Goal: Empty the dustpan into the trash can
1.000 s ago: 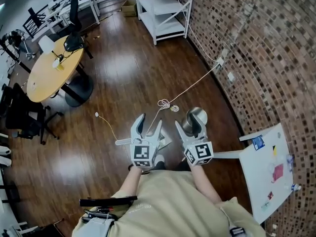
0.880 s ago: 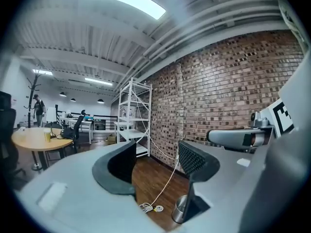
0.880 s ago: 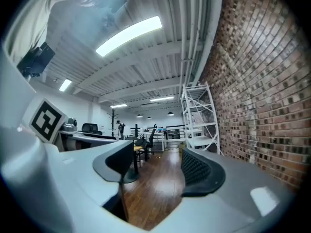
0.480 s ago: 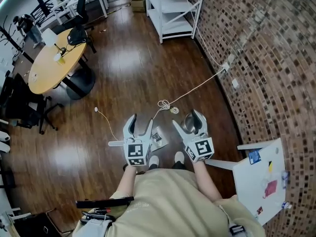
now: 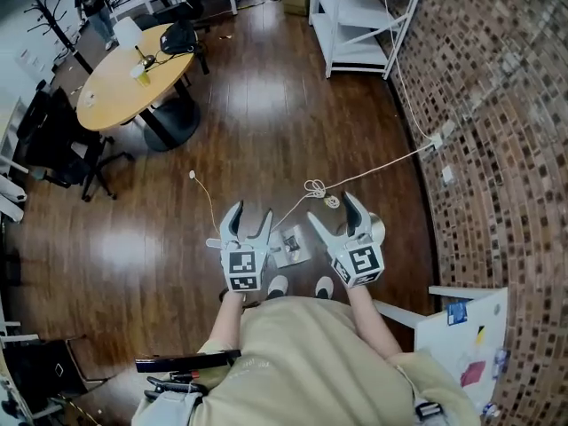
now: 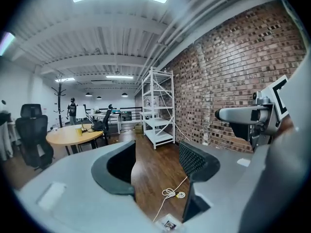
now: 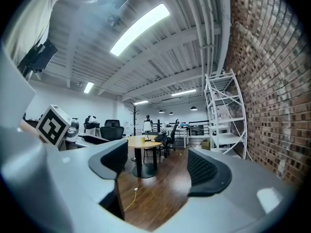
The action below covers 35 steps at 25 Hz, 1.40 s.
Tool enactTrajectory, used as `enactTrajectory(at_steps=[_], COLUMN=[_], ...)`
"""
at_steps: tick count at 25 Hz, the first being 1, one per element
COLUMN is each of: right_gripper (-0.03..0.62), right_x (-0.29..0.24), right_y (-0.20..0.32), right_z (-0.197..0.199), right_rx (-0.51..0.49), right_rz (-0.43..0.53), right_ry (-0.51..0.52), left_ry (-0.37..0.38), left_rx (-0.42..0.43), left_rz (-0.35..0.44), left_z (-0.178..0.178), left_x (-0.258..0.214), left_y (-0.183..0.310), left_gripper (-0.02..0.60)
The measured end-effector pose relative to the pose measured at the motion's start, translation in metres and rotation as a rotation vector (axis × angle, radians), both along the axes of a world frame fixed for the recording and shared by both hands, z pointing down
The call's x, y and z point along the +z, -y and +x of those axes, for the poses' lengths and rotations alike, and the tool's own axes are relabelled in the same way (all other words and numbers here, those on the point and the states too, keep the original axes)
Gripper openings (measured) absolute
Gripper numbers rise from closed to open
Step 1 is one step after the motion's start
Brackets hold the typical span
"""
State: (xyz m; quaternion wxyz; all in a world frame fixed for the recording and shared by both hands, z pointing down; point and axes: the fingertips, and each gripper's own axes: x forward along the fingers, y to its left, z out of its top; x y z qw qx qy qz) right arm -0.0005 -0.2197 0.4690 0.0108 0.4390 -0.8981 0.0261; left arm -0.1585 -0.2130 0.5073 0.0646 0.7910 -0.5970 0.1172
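A small flat grey pan [image 5: 291, 243] with scraps in it, apparently the dustpan, lies on the wood floor between my two grippers and shows low in the left gripper view [image 6: 169, 224]. A shiny steel trash can [image 5: 376, 230] stands just right of it, mostly hidden behind my right gripper [image 5: 333, 209]. That gripper is open and empty, and in its own view [image 7: 158, 166] it looks across the room toward the round table. My left gripper [image 5: 249, 216] hangs open left of the pan, with only floor between its jaws [image 6: 155, 161].
A white cable with a coil [image 5: 315, 187] runs across the floor to the brick wall [image 5: 497, 149]. Farther off stand a round wooden table [image 5: 124, 91], office chairs [image 5: 53, 140] and a white shelf unit [image 5: 364, 16]. A white board [image 5: 457, 335] lies at my right.
The room has slid right and down in the head view. The steel can, earlier seen between the right gripper's fingers, now sits to their right. Both grippers stay open.
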Motion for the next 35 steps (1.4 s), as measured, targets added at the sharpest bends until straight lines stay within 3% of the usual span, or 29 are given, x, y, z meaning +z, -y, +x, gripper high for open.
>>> enactTrajectory(at_steps=[5, 9, 13, 15, 22, 31, 35], right_gripper=[0.371, 0.37, 0.37, 0.37, 0.37, 0.37, 0.37], right_x=[0.007, 0.017, 0.032, 0.037, 0.05, 0.062, 0.063], right_y=[0.003, 0.0, -0.007, -0.008, -0.008, -0.015, -0.021], right_z=[-0.033, -0.056, -0.068, -0.071, -0.062, -0.051, -0.05], right_rx=[-0.094, -0.167, -0.202, -0.209, -0.183, -0.144, -0.127], right_rz=[-0.029, -0.063, -0.11, -0.13, -0.173, -0.207, -0.218], right_ry=[-0.004, -0.007, -0.009, -0.013, -0.027, -0.038, -0.033], left_ry=[0.063, 0.136, 0.152, 0.196, 0.425, 0.834, 0.9], left_rx=[-0.065, -0.099, -0.075, -0.045, 0.138, 0.51, 0.68], left_rz=[-0.056, -0.155, -0.268, -0.322, -0.485, -0.504, -0.519], left_z=[-0.037, -0.068, -0.087, -0.095, -0.103, -0.104, -0.104], left_x=[0.02, 0.056, 0.089, 0.104, 0.168, 0.214, 0.229], left_y=[-0.012, -0.026, -0.043, -0.051, -0.079, -0.091, -0.093], left_gripper=[0.268, 0.275, 0.282, 0.284, 0.304, 0.339, 0.348])
